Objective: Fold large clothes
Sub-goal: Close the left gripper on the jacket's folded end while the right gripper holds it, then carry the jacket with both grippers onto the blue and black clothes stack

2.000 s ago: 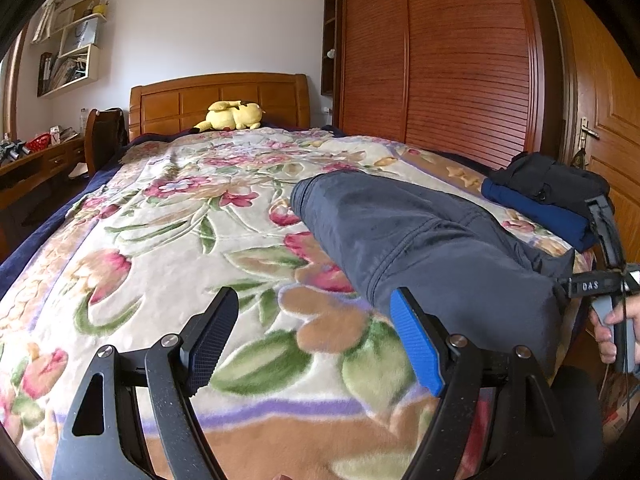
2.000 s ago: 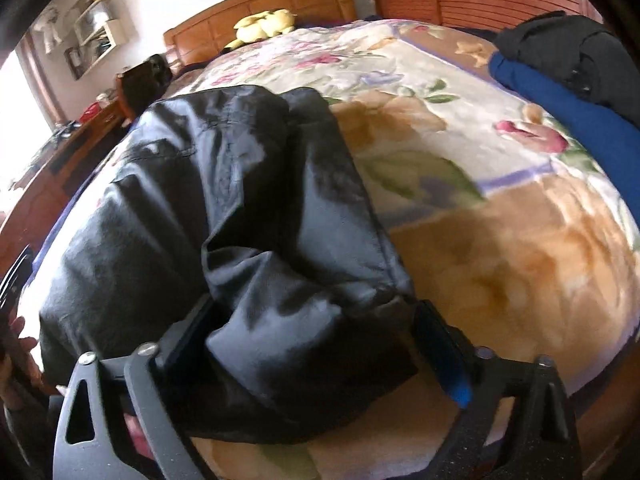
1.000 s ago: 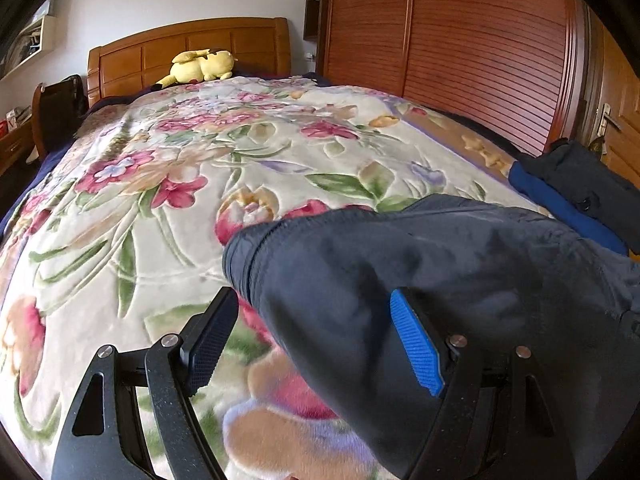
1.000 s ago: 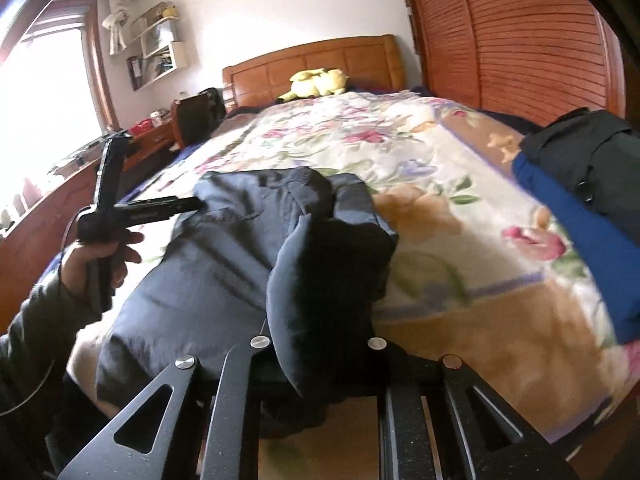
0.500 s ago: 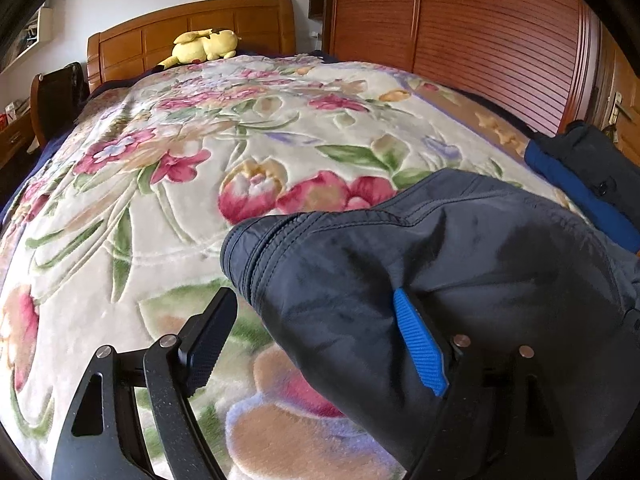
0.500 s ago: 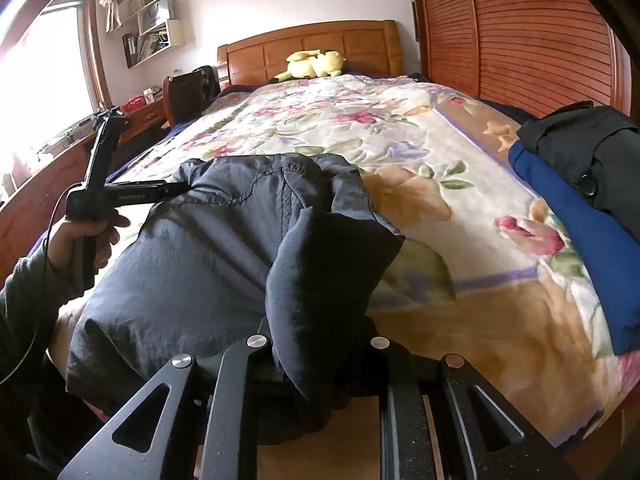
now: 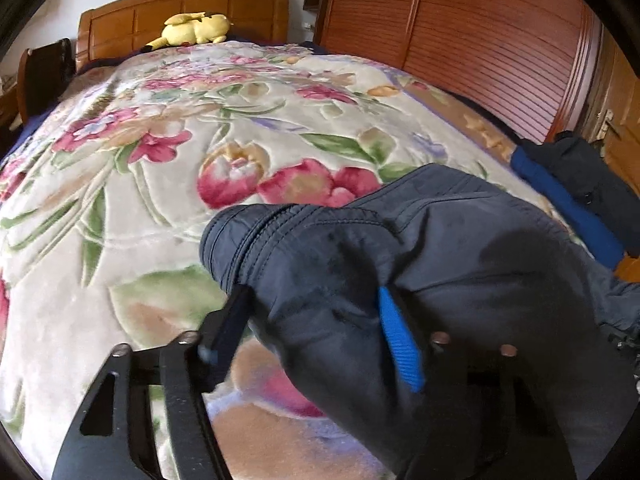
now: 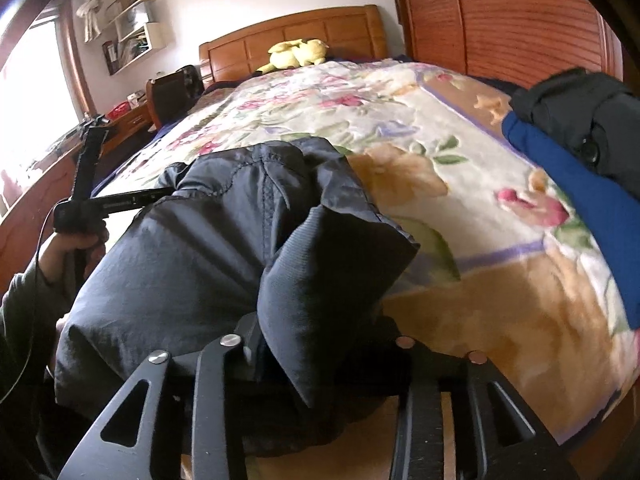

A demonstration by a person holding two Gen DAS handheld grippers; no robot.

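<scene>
A dark navy garment (image 7: 420, 264) lies folded lengthwise across the near end of the flowered bed (image 7: 168, 168). My left gripper (image 7: 316, 320) straddles its hemmed end, the jaws partly closed with cloth bunched between the black finger and the blue pad (image 7: 398, 340). My right gripper (image 8: 320, 352) is shut on the other end of the garment (image 8: 224, 248), and a fold stands up out of the jaws. The left gripper (image 8: 100, 204) also shows in the right wrist view, at the garment's left edge.
A stack of folded dark and blue clothes (image 7: 576, 196) lies at the bed's right edge, also in the right wrist view (image 8: 580, 156). A yellow plush toy (image 7: 196, 28) sits by the wooden headboard. A wooden wardrobe (image 7: 460, 36) stands right, a desk (image 8: 80, 140) left.
My left gripper has moved onto the garment's hemmed end and its jaws have narrowed around the cloth. My right gripper shut on the other end earlier and stays shut.
</scene>
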